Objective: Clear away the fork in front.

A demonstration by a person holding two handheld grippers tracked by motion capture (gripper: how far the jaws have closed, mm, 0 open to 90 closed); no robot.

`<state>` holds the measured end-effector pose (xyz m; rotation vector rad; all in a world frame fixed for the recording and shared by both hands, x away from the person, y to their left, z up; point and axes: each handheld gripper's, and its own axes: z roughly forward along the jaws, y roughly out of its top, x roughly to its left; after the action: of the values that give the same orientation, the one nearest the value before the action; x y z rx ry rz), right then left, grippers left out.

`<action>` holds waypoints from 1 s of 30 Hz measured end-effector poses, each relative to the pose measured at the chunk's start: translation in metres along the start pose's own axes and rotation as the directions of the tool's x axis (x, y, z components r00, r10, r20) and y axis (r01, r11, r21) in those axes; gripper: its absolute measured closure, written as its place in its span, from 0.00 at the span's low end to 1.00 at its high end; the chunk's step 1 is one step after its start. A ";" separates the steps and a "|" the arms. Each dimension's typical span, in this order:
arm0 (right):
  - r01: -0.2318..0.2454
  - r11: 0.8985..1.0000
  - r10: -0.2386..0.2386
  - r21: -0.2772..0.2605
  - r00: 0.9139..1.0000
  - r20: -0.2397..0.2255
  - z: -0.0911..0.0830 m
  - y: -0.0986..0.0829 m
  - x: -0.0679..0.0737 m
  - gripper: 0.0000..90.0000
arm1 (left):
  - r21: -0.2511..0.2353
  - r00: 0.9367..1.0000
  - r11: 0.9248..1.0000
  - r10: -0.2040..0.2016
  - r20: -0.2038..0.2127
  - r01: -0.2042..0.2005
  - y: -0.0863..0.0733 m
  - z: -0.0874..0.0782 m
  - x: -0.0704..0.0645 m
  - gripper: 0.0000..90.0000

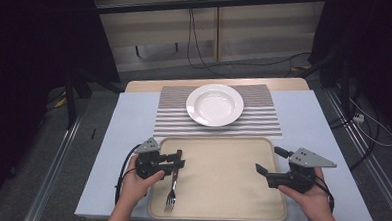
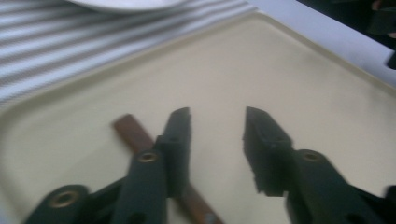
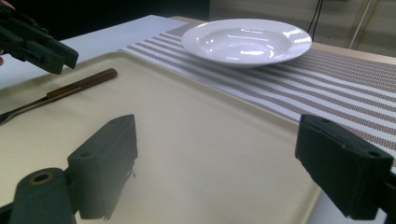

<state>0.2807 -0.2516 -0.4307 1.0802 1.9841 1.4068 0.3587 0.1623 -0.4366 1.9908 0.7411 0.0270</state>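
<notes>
High view: my left gripper (image 1: 178,161), jaws parted, hovers over the fork (image 1: 173,182) at lower left; light, stiff, slippery, so I'd pinch its brown handle. Right gripper (image 1: 268,161) gapes wide.

A white plate (image 1: 215,105) is set on a striped placemat (image 1: 263,118), which is laid on the table (image 1: 122,137) just beyond a beige tray (image 1: 221,176).
</notes>
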 end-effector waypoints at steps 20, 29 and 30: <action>0.008 1.000 -0.009 0.024 1.000 0.002 -0.013 -0.009 -0.005 0.14 | 0.136 0.997 0.989 0.068 -0.038 -0.062 -0.014 0.008 -0.002 0.80; 0.007 1.000 -0.007 0.027 1.000 0.003 -0.016 -0.012 -0.008 0.14 | -0.015 0.999 1.000 0.009 -0.044 -0.010 -0.014 -0.024 0.002 0.53; 0.005 1.000 -0.005 0.029 1.000 0.003 -0.016 -0.012 -0.008 0.14 | -0.029 0.999 1.000 0.002 -0.053 -0.003 -0.015 -0.030 0.004 0.53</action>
<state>0.2693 -0.2687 -0.4365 1.0888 2.0090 1.3775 0.3453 0.1932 -0.4343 1.9699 0.7677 0.0919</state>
